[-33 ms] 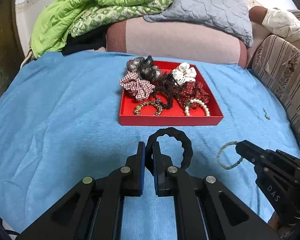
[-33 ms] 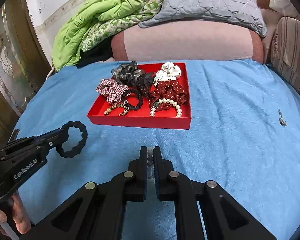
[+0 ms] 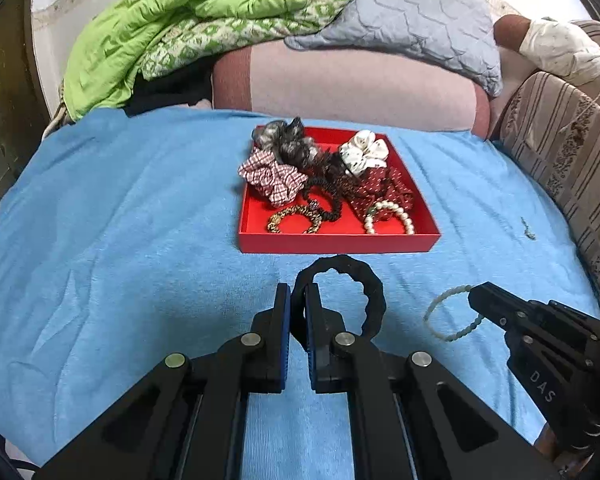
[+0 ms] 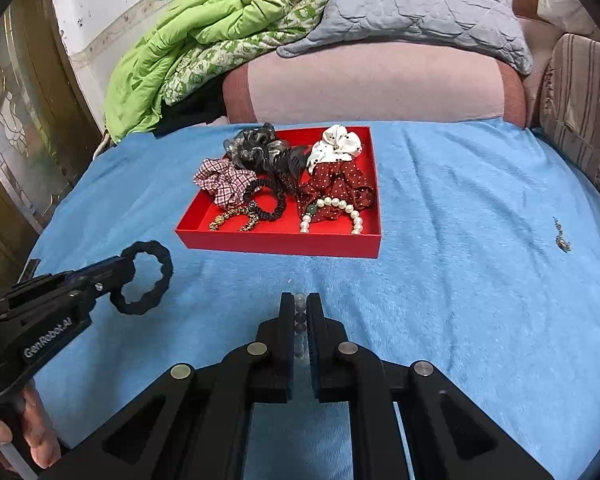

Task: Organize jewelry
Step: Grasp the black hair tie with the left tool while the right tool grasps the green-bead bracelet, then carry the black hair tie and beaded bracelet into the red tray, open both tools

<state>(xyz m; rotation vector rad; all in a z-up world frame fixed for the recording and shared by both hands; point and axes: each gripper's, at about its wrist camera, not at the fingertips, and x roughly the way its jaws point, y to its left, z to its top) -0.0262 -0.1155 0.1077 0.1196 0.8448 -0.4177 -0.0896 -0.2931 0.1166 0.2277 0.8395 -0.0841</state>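
Note:
A red tray (image 3: 336,242) (image 4: 276,245) sits on the blue cloth and holds several scrunchies, a gold bracelet (image 3: 294,216) and a pearl bracelet (image 3: 390,214) (image 4: 332,210). My left gripper (image 3: 298,298) (image 4: 126,270) is shut on a black wavy hair tie (image 3: 370,292) (image 4: 156,278), held just in front of the tray's near edge. My right gripper (image 4: 299,306) (image 3: 474,300) is shut on a pale bead bracelet (image 3: 444,314) (image 4: 299,316), held above the cloth in front of the tray.
A small dark trinket (image 3: 529,231) (image 4: 562,240) lies on the blue cloth (image 3: 120,240) at the right. A pink bolster (image 3: 360,88), green quilt (image 3: 172,24) and grey pillow (image 3: 412,20) lie behind the tray. A striped cushion (image 3: 560,152) borders the right side.

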